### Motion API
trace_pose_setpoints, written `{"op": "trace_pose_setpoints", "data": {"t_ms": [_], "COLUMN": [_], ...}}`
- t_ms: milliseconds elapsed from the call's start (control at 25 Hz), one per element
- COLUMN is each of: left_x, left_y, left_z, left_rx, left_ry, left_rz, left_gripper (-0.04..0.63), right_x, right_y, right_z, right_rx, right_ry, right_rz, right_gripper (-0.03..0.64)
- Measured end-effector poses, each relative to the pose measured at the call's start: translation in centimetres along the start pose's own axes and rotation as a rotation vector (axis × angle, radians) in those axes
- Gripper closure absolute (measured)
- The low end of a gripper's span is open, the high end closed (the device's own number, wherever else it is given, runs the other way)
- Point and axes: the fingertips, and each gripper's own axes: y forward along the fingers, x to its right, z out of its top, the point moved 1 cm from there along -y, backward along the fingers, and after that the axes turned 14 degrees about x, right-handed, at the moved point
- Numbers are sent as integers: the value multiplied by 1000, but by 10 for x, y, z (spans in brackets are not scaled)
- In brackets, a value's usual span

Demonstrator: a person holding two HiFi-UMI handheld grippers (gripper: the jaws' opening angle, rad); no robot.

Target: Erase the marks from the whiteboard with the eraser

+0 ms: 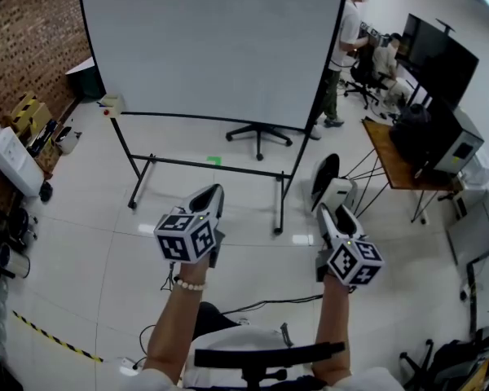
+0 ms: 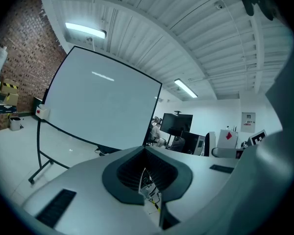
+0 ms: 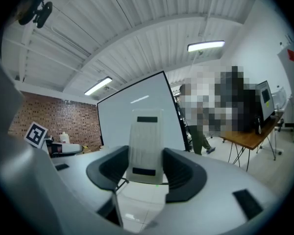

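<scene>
Where the person's two forearms reach forward over the glossy white tiled floor (image 1: 90, 259), a large white rectangular whiteboard (image 1: 212, 47) fills the upper middle of the head view, well ahead of both grippers. It stands upright in a thin black frame on a black tubular stand (image 1: 147, 161), and its face reads as plain pale white. A red brick wall (image 1: 33, 31) runs along the left. To the right sits a brown wooden desk (image 1: 391, 157) with a big black monitor (image 1: 440, 55) behind it, and a person in a white top (image 1: 342, 47) stands just past the board's right edge.

The left gripper (image 1: 214, 194), grey-white with a marker cube, points toward the board's stand; in its own view its dark pads are pressed together with nothing between them. The right gripper (image 1: 330, 212) is clamped on a white rectangular eraser with black strips (image 1: 336, 192), held upright between the jaws and apart from the board.
</scene>
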Motion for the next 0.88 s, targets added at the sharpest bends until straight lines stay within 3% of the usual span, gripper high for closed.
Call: {"op": "trace_pose_setpoints", "data": {"t_ms": [120, 360, 640, 880], "left_x": [-6, -27, -73, -119], "left_y": [19, 86, 194, 290], "left_z": [-4, 9, 52, 100], "left_rx": [-20, -42, -3, -27], "left_ry": [9, 30, 51, 74], "left_rz": [27, -24, -154, -287], "left_gripper": [603, 603, 603, 603], "right_x": [11, 19, 15, 10], "right_y": [20, 89, 207, 316], "right_z": [0, 17, 45, 94], "right_rx": [-5, 28, 116, 192], "right_ry": [-13, -53, -99, -167], "right_rz": [17, 39, 7, -54], "right_gripper": [368, 368, 368, 368]}}
